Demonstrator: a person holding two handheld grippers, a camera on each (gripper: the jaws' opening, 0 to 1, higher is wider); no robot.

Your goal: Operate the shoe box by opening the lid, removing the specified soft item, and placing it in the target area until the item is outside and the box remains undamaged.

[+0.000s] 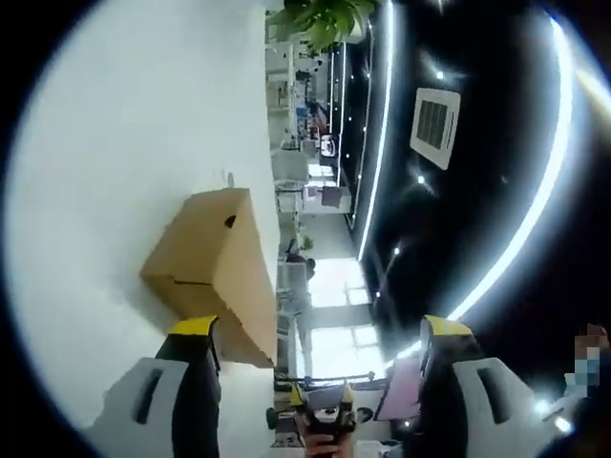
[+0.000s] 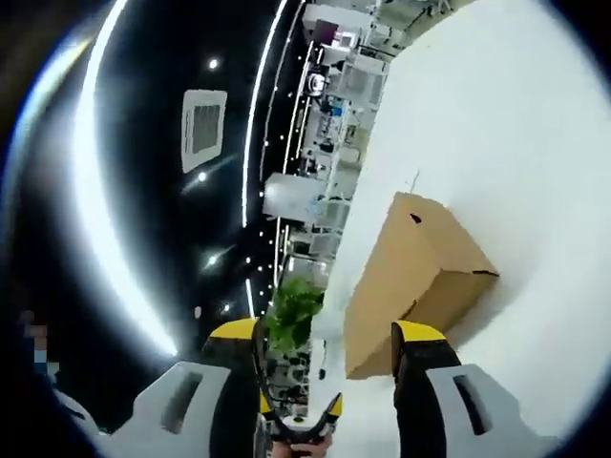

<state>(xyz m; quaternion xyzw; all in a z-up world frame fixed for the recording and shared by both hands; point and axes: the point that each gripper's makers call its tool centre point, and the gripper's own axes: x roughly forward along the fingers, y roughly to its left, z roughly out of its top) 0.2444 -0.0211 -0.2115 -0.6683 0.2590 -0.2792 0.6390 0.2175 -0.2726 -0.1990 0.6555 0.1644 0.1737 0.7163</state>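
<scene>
In the left gripper view, my left gripper [image 1: 320, 334] is reaching forward with its jaws spread wide and nothing between them. Both yellow-tipped fingers [image 1: 194, 327] are rising from the bottom of the view, which is rolled hard onto its side. The box [image 1: 215, 272] is sitting closed on the white bench [image 1: 124, 162], its lid down and a small dark hole showing in one face. It is lying near the bench edge that is facing the room, just past my near finger and apart from it. A plant [image 1: 325, 19] is showing at the far end of that edge. Beyond the edge, a dark ceiling with light strips [image 1: 535, 200] and a vent [image 1: 434, 119] is filling the other side. The other gripper [image 1: 320, 415] is peeking in at the bottom.

In the right gripper view, my right gripper [image 2: 329, 339] is likewise holding its jaws wide apart and empty. The box [image 2: 410, 281] is resting shut on the bench [image 2: 506, 134], again close to the room-side edge, just beyond my finger [image 2: 420, 334] without touching it. The plant [image 2: 294, 310] is sitting between my jaws, farther off. The other gripper [image 2: 296, 420] is showing low in the view.
</scene>
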